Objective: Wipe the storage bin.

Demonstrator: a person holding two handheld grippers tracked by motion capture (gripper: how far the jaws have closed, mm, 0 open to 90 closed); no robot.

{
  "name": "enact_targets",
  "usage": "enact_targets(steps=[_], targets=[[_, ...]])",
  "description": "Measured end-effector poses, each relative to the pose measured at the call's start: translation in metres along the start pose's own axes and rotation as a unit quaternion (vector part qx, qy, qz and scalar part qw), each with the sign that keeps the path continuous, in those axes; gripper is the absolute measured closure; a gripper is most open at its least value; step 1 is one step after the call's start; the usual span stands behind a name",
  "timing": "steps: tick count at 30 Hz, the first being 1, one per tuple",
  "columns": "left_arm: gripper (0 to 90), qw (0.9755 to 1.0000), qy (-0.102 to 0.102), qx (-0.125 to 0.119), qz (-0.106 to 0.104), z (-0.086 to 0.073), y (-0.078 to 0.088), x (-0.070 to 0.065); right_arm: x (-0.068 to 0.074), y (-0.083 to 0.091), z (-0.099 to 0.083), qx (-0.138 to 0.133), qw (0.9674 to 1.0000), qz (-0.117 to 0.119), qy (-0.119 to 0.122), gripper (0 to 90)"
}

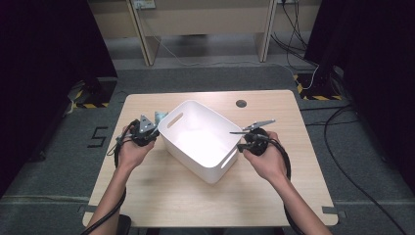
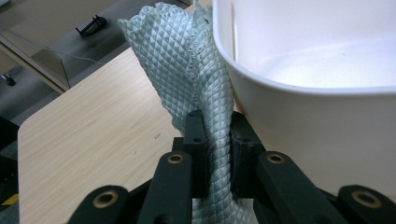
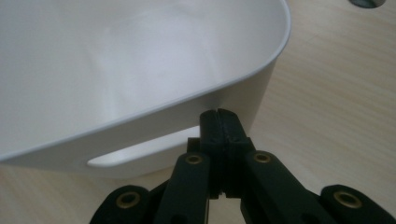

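**Operator:** Report the status of both tools.

**Checker:** The left gripper (image 2: 215, 133) is clamped on a pale grey-green woven cloth (image 2: 187, 60). The cloth is bunched and stands up between the jaws, just beside the outer wall of the white bin (image 1: 203, 139). The right gripper (image 3: 218, 126) has its jaws pressed together with nothing between them; its tips sit near the bin's handle slot (image 3: 140, 154), outside the wall.

**Operator:** Location of the bin?

**Checker:** Mid-desk (image 1: 161, 196), turned at an angle. The interior appears to hold nothing. A small round grommet (image 1: 241, 103) lies in the desk beyond it.

**Operator:** Which step is in hand?

**Checker:** Judged from the layout: transfer of the cloth into the bin. The cloth is gripped and raised off the desk, but is not yet over the rim.

**Operator:** Requirement for the next move?

**Checker:** Lift the cloth clear of the rim, carry it across above the opening, then part the jaws. The hanging fabric may catch on the rim. The right gripper may need to brace the bin wall against sliding.
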State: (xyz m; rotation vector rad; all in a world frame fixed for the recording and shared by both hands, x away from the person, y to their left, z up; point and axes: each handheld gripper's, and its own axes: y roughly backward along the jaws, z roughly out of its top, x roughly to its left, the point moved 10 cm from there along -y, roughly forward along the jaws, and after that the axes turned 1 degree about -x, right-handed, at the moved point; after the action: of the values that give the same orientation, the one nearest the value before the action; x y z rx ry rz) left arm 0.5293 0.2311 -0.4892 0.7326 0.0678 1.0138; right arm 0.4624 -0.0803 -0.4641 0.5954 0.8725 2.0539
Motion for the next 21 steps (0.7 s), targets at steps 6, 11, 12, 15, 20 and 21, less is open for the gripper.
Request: enact_targets(steps=[6, 11, 12, 15, 20, 21], targets=[[80.0, 0.9993, 0.002, -0.015, -0.034, 0.007, 0.008, -0.028, -0.041, -0.014, 0.024, -0.031, 0.9949, -0.065, -0.070, 89.1], [79.5, 0.9980, -0.012, -0.026, -0.056, 0.014, 0.014, -0.062, -0.073, -0.013, 0.035, -0.061, 0.9848, -0.117, -0.113, 80.3], [79.5, 0.9978, -0.008, -0.032, -0.057, 0.014, 0.016, -0.065, -0.078, -0.012, 0.033, -0.063, 0.9842, -0.118, -0.116, 77.6], [79.1, 0.9974, -0.003, -0.046, -0.056, 0.014, 0.020, -0.066, -0.081, -0.001, 0.028, -0.083, 0.9811, -0.107, -0.138, 71.6], [78.8, 0.9970, 0.015, -0.061, -0.044, 0.003, 0.032, -0.068, -0.073, 0.019, 0.027, -0.126, 0.9766, -0.092, -0.148, 69.2], [78.7, 0.9968, 0.021, -0.066, -0.041, 0.002, 0.034, -0.068, -0.069, 0.020, 0.026, -0.129, 0.9773, -0.082, -0.147, 68.2]])
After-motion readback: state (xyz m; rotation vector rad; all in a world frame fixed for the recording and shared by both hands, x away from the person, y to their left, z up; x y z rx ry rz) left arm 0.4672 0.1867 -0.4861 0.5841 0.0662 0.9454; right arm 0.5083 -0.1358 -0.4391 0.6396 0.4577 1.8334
